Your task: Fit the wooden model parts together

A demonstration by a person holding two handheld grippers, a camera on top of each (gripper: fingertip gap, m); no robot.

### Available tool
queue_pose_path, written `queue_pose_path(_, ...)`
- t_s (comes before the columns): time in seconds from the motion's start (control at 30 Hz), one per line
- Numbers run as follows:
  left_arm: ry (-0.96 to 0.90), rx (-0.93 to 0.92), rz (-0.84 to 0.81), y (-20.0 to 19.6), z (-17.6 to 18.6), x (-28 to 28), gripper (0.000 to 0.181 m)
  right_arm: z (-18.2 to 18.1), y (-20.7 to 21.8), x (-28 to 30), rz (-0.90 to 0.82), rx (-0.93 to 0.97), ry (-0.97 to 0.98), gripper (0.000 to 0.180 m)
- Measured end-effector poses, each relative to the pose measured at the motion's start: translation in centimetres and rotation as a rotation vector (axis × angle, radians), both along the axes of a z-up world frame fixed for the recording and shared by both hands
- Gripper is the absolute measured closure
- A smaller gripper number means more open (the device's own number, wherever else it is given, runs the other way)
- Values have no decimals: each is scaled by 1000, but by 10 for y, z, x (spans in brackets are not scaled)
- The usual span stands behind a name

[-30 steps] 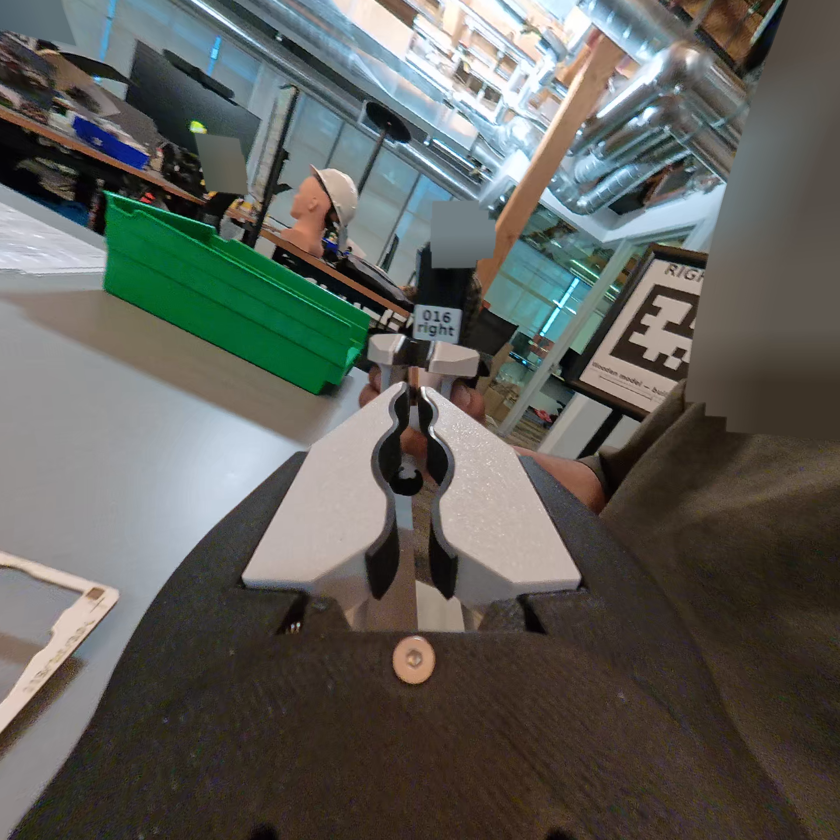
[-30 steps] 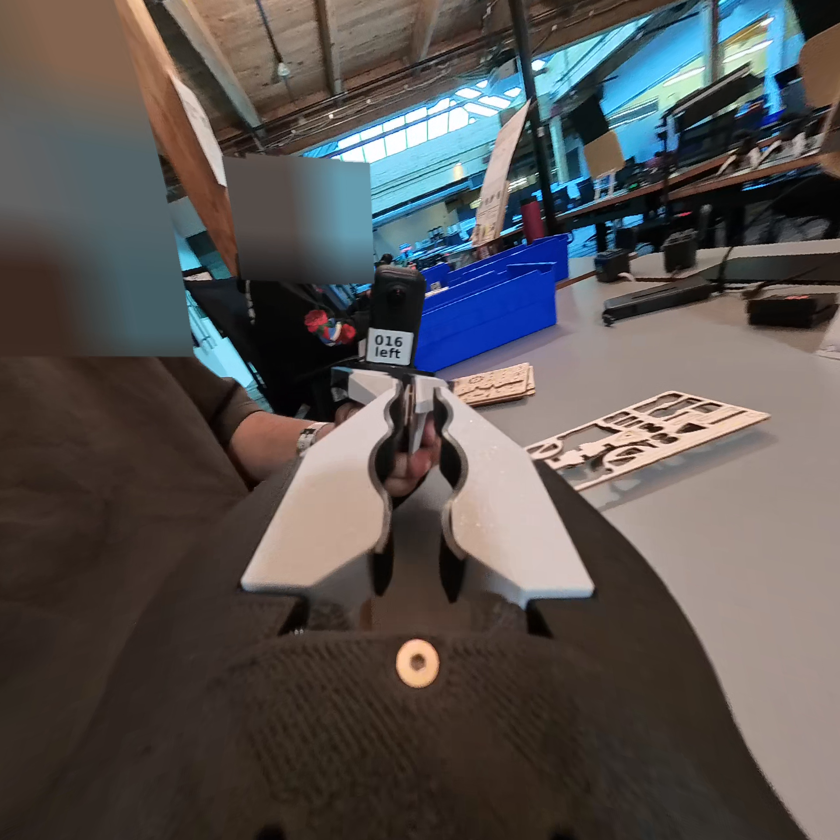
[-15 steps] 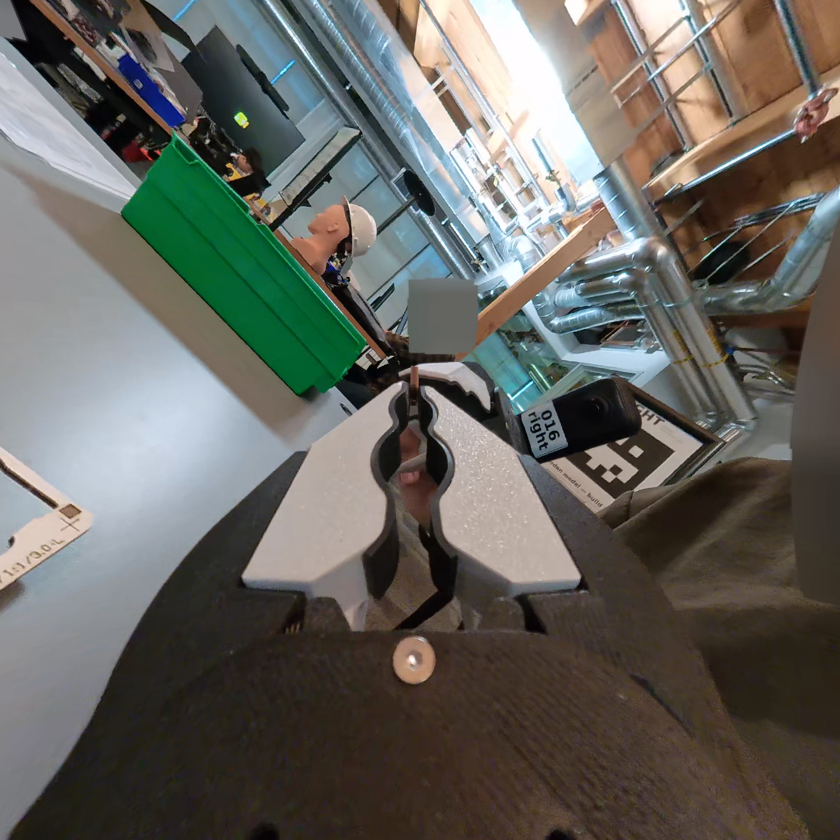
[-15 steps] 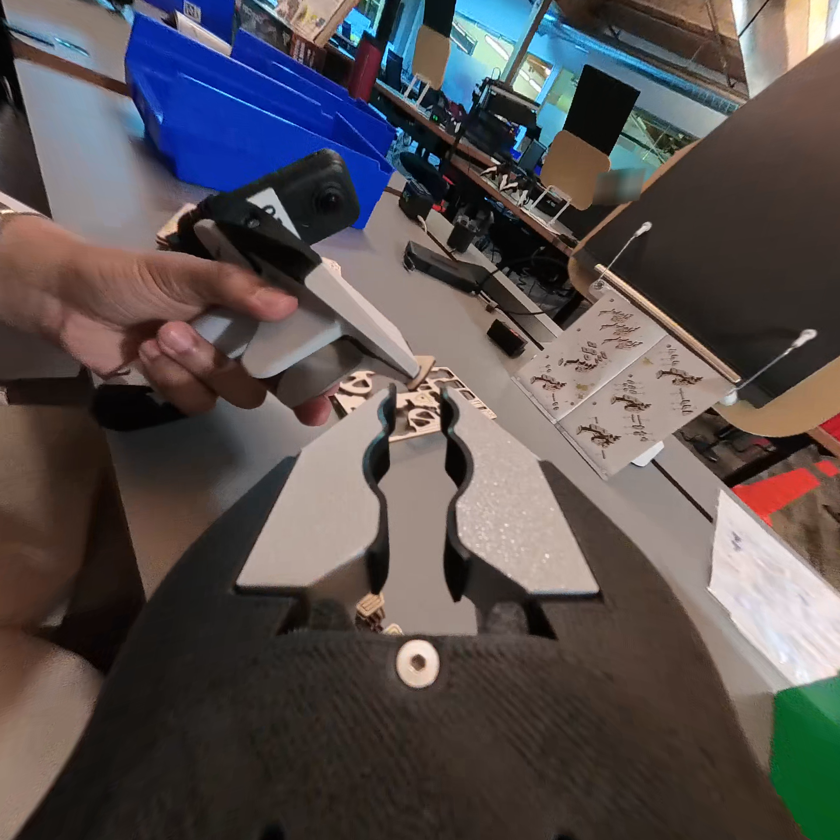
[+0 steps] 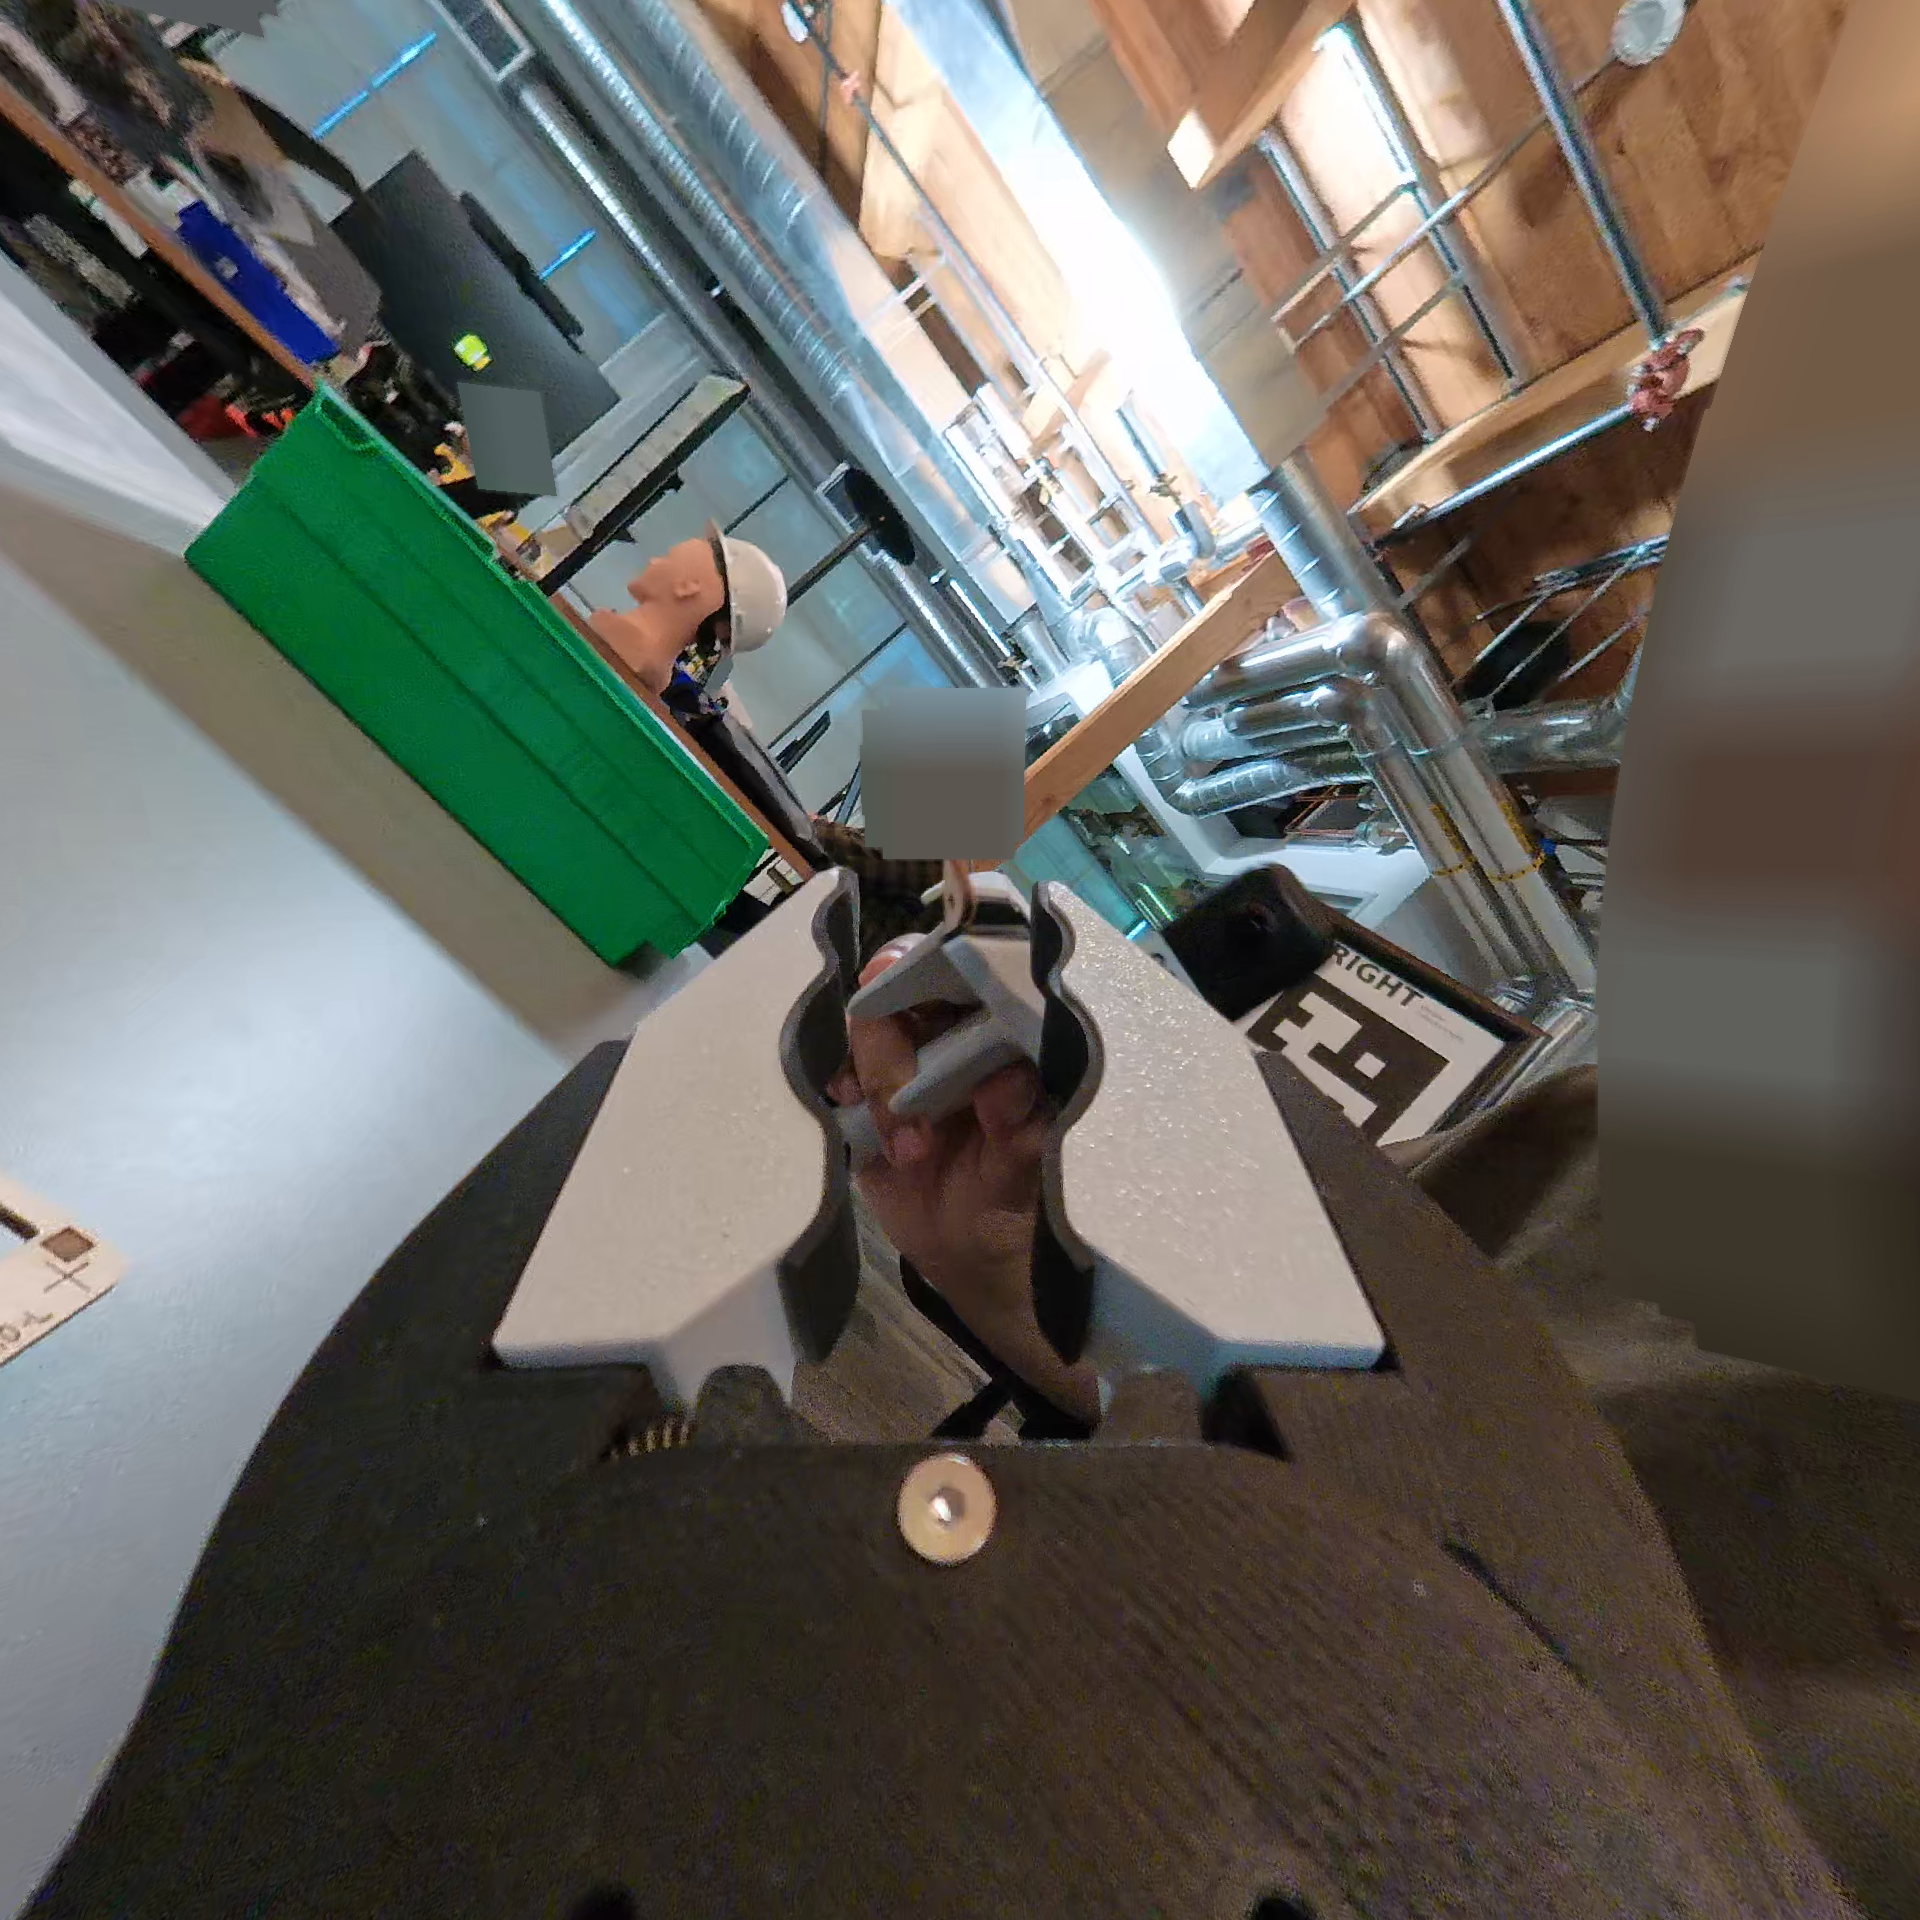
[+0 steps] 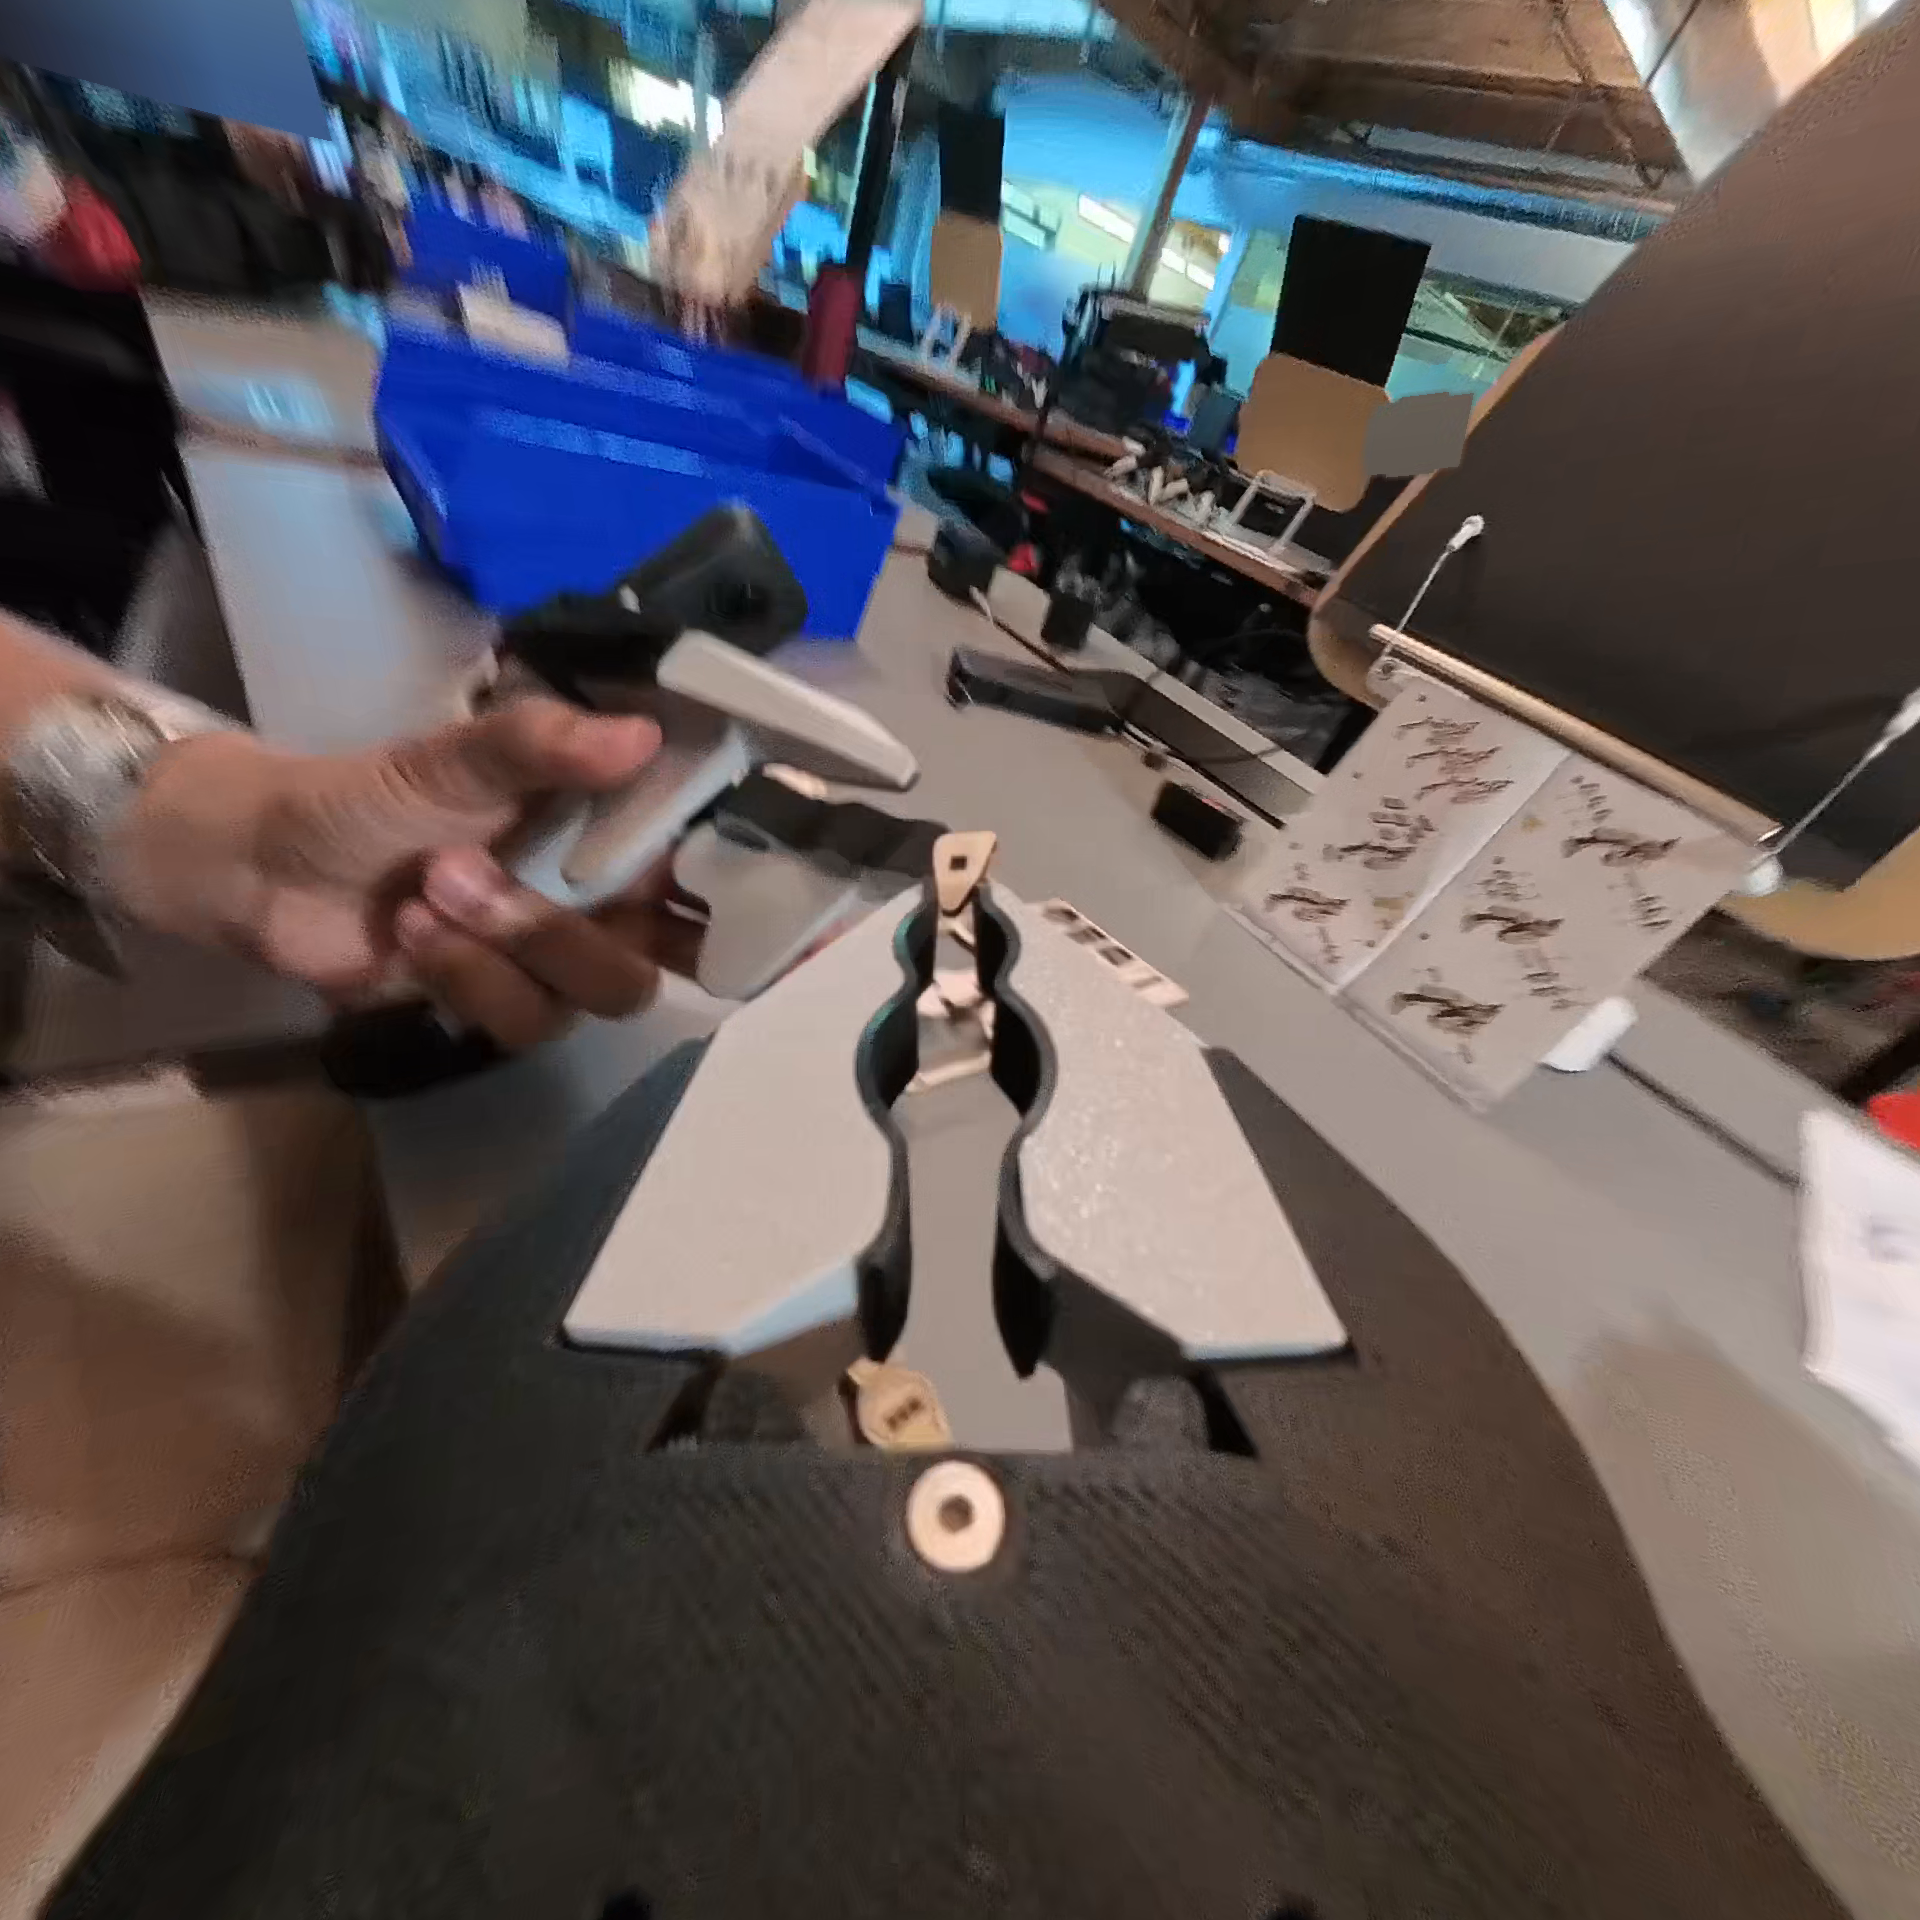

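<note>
The right claw (image 6: 956, 914) pinches a small wooden part (image 6: 961, 868) upright at its tips, while the left claw (image 6: 831, 769), spread empty, hovers near at its ten o'clock above the desk (image 6: 1351, 1195).

Skylight (image 5: 1132, 281) glare blows out left wrist view; right wrist view motion-blurred at hand (image 6: 395, 862); wide-angle bending at edges.

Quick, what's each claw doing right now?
Left gripper: open, holding nothing.
Right gripper: shut on a small wooden piece.
</note>
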State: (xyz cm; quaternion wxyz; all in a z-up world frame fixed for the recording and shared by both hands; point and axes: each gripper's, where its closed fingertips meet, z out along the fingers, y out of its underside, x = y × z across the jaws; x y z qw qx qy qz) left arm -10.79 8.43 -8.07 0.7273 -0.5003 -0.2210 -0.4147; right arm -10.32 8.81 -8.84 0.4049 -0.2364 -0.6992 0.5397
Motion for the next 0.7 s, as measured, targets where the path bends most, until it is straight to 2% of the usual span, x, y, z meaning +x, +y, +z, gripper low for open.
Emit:
queue_pose_path(0.03,15,13,0,-2,3,0,151,7,0,1,24,-101,-21,175)
queue_pose_path(0.13,68,62,-8,-7,13,6,153,20,1,3,101,-400,-112,175)
queue_pose_path(0.23,110,62,-16,-6,15,13,156,21,1,3,177,-560,-193,175)
queue_pose_path(0.43,136,118,-36,-10,22,21,176,23,-15,13,337,-633,-253,175)
queue_pose_path(0.7,118,148,-79,-11,25,26,173,28,-18,19,424,-709,-283,175)
